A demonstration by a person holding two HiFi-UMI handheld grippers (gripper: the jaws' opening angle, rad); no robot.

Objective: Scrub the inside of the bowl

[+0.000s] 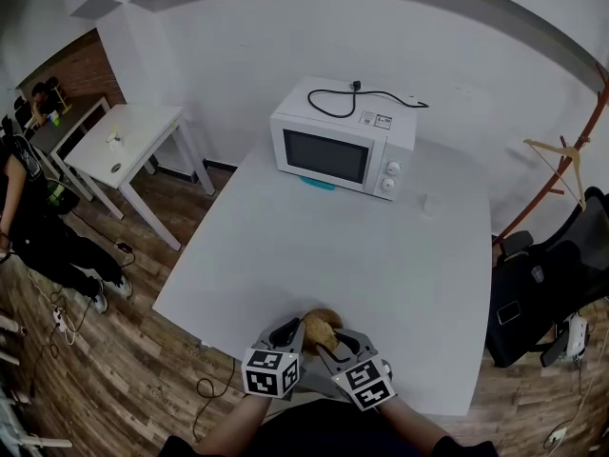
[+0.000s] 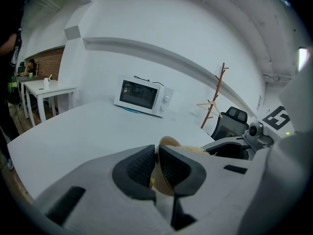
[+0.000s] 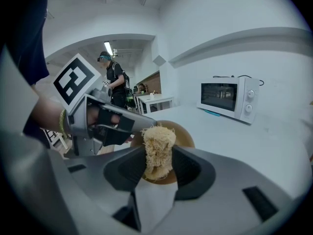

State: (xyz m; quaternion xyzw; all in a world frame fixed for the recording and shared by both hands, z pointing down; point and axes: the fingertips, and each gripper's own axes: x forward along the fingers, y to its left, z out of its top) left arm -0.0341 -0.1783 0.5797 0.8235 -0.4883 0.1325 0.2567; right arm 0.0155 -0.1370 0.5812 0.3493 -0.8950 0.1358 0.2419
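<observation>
Scrub step, lower centre of the frame. My left gripper point(image 2: 157, 153) pinches the bowl point(image 2: 169, 142) rim and my right gripper point(image 3: 157, 161) clamps the scrubber point(image 3: 157, 141) — next I'd rub it round inside.

The bowl point(image 3: 182, 132) is smooth and matt tan; wood or plastic, I cannot tell which. The scrubber point(image 3: 157, 146) is a rough, dry tangle of pale fibres. The left tongs point(image 2: 157, 153) and right tongs point(image 3: 157, 156) are matt grey plastic, with black, finely ribbed pads point(image 2: 139, 168) like rubber. The counter point(image 1: 381, 255) is smooth, matt white. The microwave point(image 1: 343, 141) has a glossy white shell and a dark glass door. The floor point(image 1: 114, 350) is wood planks.
</observation>
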